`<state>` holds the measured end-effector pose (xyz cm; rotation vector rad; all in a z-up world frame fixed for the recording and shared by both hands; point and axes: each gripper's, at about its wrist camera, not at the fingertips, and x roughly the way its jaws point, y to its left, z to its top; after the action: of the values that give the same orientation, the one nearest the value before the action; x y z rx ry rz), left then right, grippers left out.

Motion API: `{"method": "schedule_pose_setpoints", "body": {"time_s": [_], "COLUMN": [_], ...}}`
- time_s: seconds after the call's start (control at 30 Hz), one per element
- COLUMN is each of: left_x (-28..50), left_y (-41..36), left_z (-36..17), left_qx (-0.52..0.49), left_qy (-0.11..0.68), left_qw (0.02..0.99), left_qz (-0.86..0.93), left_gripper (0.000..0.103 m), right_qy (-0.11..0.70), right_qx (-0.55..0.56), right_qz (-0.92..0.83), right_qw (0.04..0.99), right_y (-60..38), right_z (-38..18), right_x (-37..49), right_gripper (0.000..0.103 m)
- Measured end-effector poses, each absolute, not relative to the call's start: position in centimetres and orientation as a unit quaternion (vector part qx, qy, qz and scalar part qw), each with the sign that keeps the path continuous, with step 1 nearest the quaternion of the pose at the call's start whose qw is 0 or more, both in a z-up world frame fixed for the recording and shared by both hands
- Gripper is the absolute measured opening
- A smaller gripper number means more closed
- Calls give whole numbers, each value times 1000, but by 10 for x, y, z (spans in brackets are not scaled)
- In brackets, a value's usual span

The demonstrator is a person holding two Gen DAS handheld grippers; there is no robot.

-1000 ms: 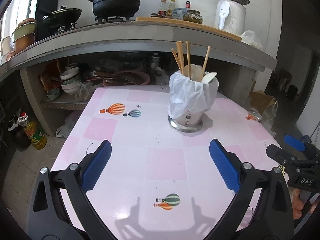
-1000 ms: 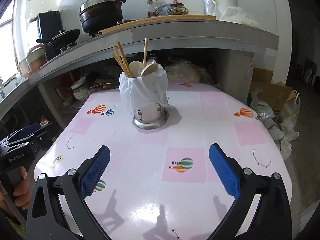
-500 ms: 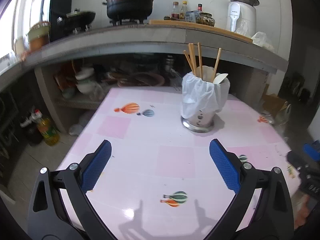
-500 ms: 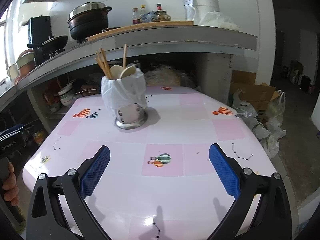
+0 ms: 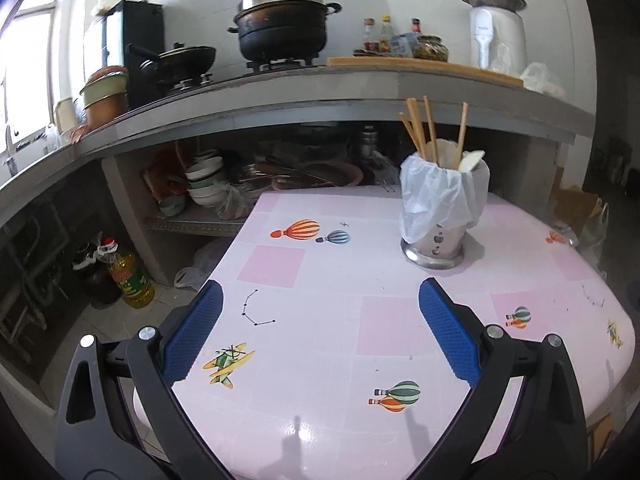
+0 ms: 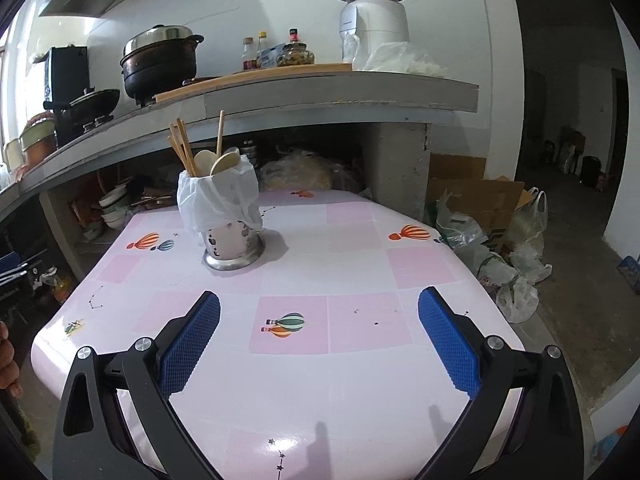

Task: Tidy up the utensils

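A steel utensil holder (image 5: 438, 240), lined with a white plastic bag (image 5: 436, 196) that drapes over its rim, stands upright toward the far side of the pink balloon-print tabletop (image 5: 332, 332). It already carries wooden chopsticks (image 5: 418, 128) and pale wooden spoons (image 6: 222, 162), their ends rising above the bag. No loose utensil lies anywhere on the tabletop in either wrist view, which suggests the sorting is finished or very nearly so (anything beyond the tabletop's edges cannot be checked from here).

The left tool (image 5: 320, 332) hovers over the near left part of the tabletop, its blue-padded fingers spread wide with nothing between them, the holder well ahead and to its right. The right tool (image 6: 318, 334) hangs over the near edge, likewise spread and empty, the holder ahead and to its left. Neither touches the holder or its contents. At the left margin of the right view, part of a hand (image 6: 8, 364) shows by the dark body of the other tool.

Behind the tabletop runs a concrete counter (image 5: 280, 96) bearing a lidded black pot (image 5: 282, 24), a wok (image 5: 180, 60), sauce bottles (image 5: 380, 34) and a white appliance (image 5: 496, 36); bowls (image 5: 202, 184) crowd the shelf beneath. What remains, by the look of it, is at most a final withdrawal.
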<state>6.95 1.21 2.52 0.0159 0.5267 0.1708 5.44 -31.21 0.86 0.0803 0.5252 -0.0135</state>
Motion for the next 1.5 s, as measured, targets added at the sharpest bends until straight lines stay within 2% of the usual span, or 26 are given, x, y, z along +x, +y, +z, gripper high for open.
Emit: {"method": "schedule_pose_setpoints", "body": {"time_s": [1.0,1.5], "left_x": [63,68], "left_y": [14,-10], "left_z": [22,25], "left_qx": [-15,-16], "left_qy": [276,275], "left_qw": [957,960], "left_qz": [88,57], "left_gripper": [95,95], "right_qy": [244,240], "right_qx": [30,29], "right_qz": [-3,-5], "right_qw": [969,970], "right_y": [-304,-304], "right_z": [20,20], "right_x": [45,43], "right_gripper": [97,97]}}
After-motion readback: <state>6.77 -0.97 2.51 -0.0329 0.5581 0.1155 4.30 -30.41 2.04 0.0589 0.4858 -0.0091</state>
